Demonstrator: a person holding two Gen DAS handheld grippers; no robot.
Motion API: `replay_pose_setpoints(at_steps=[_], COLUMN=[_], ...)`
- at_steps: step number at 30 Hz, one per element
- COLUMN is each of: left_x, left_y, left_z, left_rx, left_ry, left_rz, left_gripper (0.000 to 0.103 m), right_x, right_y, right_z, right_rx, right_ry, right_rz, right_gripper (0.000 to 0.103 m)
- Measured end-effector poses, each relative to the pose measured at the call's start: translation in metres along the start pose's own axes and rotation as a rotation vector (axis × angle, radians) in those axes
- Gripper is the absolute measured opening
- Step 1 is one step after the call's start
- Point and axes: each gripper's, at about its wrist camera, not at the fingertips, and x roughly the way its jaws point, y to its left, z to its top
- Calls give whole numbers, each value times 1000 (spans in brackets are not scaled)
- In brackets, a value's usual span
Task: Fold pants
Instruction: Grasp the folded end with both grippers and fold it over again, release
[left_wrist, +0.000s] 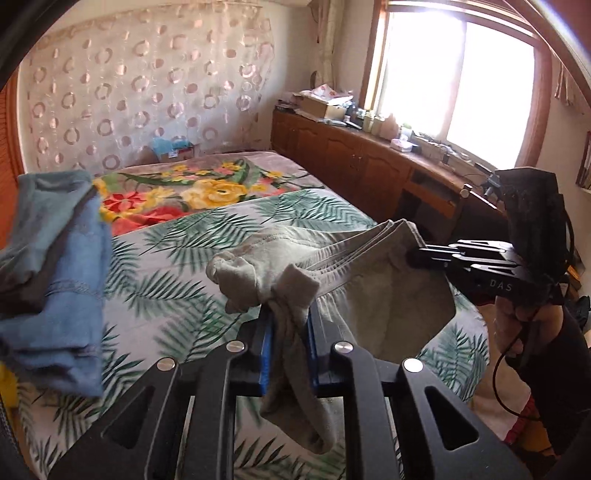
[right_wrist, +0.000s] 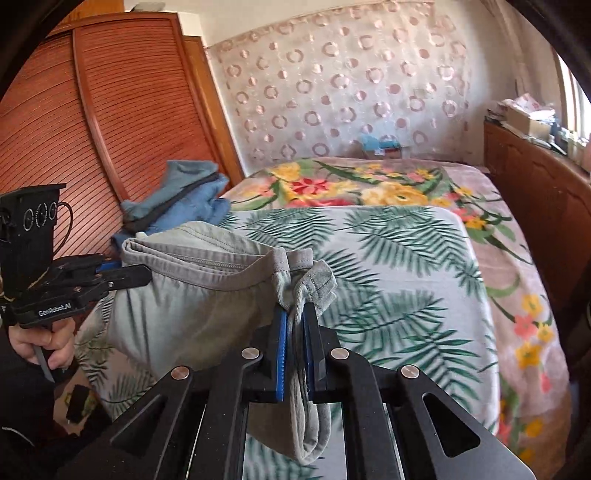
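The grey-green pants (left_wrist: 369, 280) hang folded in the air between both grippers, above the palm-leaf sheet (left_wrist: 177, 266). My left gripper (left_wrist: 290, 314) is shut on one bunched corner of the pants, with cloth spilling down between its blue pads. In the left wrist view my right gripper (left_wrist: 413, 254) pinches the other corner at the right. In the right wrist view my right gripper (right_wrist: 295, 321) is shut on the pants (right_wrist: 192, 288), and my left gripper (right_wrist: 144, 275) clamps the far corner at the left, held by a hand (right_wrist: 44, 339).
A pile of blue and teal clothes (left_wrist: 55, 277) lies at the bed's left side, also seen as the same pile (right_wrist: 184, 199). A floral blanket (left_wrist: 207, 188) covers the far bed. Wooden cabinets (left_wrist: 351, 162) with clutter run under the window. A slatted wardrobe door (right_wrist: 92, 122) stands on the left.
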Motion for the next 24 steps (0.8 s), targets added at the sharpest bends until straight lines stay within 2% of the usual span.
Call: replay_pose_setpoints(at_steps=[5, 11, 15, 18, 19, 21, 24], left_x=[10, 39, 39, 35, 34, 29, 20], left_y=[28, 44, 53, 53, 53, 53, 55], left_z=[-23, -44, -50, -51, -52, -53, -54], left_rx=[-52, -81, -122, -120, -117, -112, -121], left_ry=[38, 113, 120, 121, 121, 118, 99], left_rz=[40, 82, 69, 73, 74, 80, 85], left_gripper=[16, 17, 19, 23, 25, 31, 47], right_x=[29, 67, 79, 78, 77, 74, 64], right_y=[16, 18, 19, 21, 22, 22, 26], right_z=[-10, -19, -14, -10, -10, -11, -15], right_rx=[-36, -41, -17, -14, -19, -32, -40], right_ry=[60, 134, 161, 155, 152, 148, 140], right_rz=[12, -18, -24, -30, -36, -62, -77], right_gripper=[8, 8, 8, 8, 12, 14, 14])
